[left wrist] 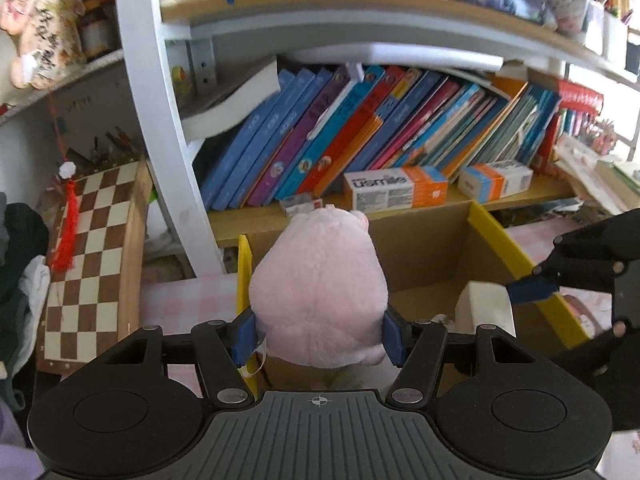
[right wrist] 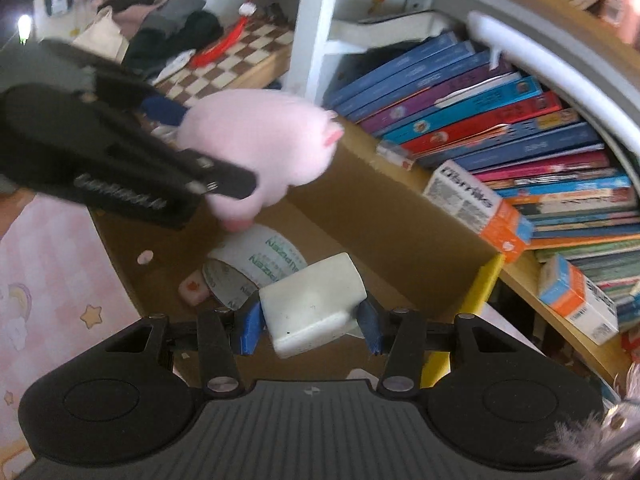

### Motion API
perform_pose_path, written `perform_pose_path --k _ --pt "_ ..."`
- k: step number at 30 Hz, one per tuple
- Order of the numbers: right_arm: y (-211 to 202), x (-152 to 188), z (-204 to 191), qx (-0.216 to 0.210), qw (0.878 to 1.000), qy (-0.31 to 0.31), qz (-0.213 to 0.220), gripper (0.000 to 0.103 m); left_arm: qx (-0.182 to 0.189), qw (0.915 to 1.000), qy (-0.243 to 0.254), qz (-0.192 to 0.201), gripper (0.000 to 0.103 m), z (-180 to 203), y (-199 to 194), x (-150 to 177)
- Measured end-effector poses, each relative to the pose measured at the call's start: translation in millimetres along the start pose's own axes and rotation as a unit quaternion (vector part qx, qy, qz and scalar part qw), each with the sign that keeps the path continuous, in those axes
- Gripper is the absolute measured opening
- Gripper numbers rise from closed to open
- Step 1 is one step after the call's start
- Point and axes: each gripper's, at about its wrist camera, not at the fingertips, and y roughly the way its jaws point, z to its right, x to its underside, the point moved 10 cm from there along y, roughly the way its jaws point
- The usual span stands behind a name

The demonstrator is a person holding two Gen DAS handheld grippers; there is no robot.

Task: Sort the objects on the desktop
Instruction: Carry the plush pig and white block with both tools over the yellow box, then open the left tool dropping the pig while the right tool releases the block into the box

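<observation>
Seen from the left wrist, the left gripper (left wrist: 318,338) is clamping a pink plush toy (left wrist: 320,288) across its lower body, the blue pads (left wrist: 245,334) sinking into the fur on either side, and is carrying it above the open cardboard box (left wrist: 424,248) that is sitting on the desk in front of the leaning books (left wrist: 360,136). The toy is looking light, soft and squashy, so a hold around its plump middle is likely serving best, though the pile may be letting it slip if the squeeze eases. At the right edge the right gripper (left wrist: 532,288) is reaching in over the same box with a white block (left wrist: 484,308). Seen from the right wrist, the right gripper (right wrist: 311,326) is holding that white block (right wrist: 312,304) by its two side faces, jaws partway closed against it, over the box floor where a tape roll (right wrist: 256,268) is lying. The block is appearing stiff and smooth, probably somewhat slick, and a flat-sided pinch is suiting it. The left gripper (right wrist: 200,152) is crossing the upper left with the plush toy (right wrist: 260,144) above the box (right wrist: 400,216).
</observation>
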Motion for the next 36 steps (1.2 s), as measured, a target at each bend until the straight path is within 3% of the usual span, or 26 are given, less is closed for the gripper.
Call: perform_pose_path --k 11,19,24,36 --pt "28.8 6.4 -0.3 -0.032 0.999 -0.011 -0.035 0.047 0.013 0.9991 -0.028 -0.029 0.061 -6.6 37.6 -5.4" --pt "35.5 11.6 2.0 -0.039 0.998 -0.003 -0.047 0.047 0.009 0.9976 -0.053 -0.045 0.068 -12.4 54.6 -9.4" --pt "36.2 13.0 1.9 -0.044 0.998 0.002 -0.05 0.049 0.016 0.9986 -0.033 -0.039 0.069 -7.1 52.4 -12.3" --pt "11.7 -3.9 -0.2 -0.033 0.999 0.011 -0.006 0.071 0.022 0.9995 -0.02 0.007 0.08 2.9 16.9 -23.9"
